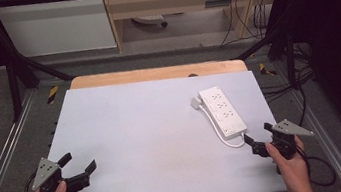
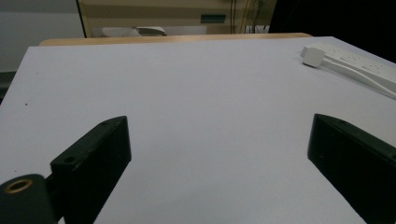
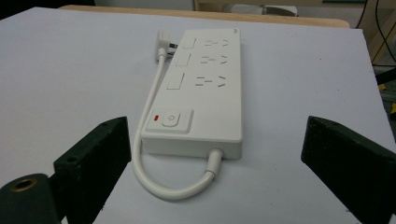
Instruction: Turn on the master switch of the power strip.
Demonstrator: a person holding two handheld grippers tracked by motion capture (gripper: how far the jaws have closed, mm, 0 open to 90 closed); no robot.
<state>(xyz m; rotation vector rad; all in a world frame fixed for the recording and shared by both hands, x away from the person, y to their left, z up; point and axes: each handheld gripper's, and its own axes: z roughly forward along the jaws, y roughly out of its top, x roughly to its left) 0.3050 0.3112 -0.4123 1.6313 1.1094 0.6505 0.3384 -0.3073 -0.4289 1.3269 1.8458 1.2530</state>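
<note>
1. Your right hand-held gripper (image 1: 258,140) is wide open and holds nothing; the left hand-held gripper (image 1: 78,164) too.
2. The strip (image 1: 222,110) lies on the desk (image 1: 140,145), right side, just ahead of the right jaws.
3. Risk: jaws may catch the cord (image 3: 154,182) loop and drag the strip.
4. The right gripper view shows the switch (image 3: 169,120); the high view does not.

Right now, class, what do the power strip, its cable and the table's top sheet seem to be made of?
Power strip: looks like hard white plastic, smooth and semi-matte, with crisp moulded edges and sockets.
Cable: probably rubbery white plastic sheathing; it bends in a smooth loop.
Top sheet: a pale, matte board or laminate, hard to tell which; a wood-coloured edge shows behind it.
</note>
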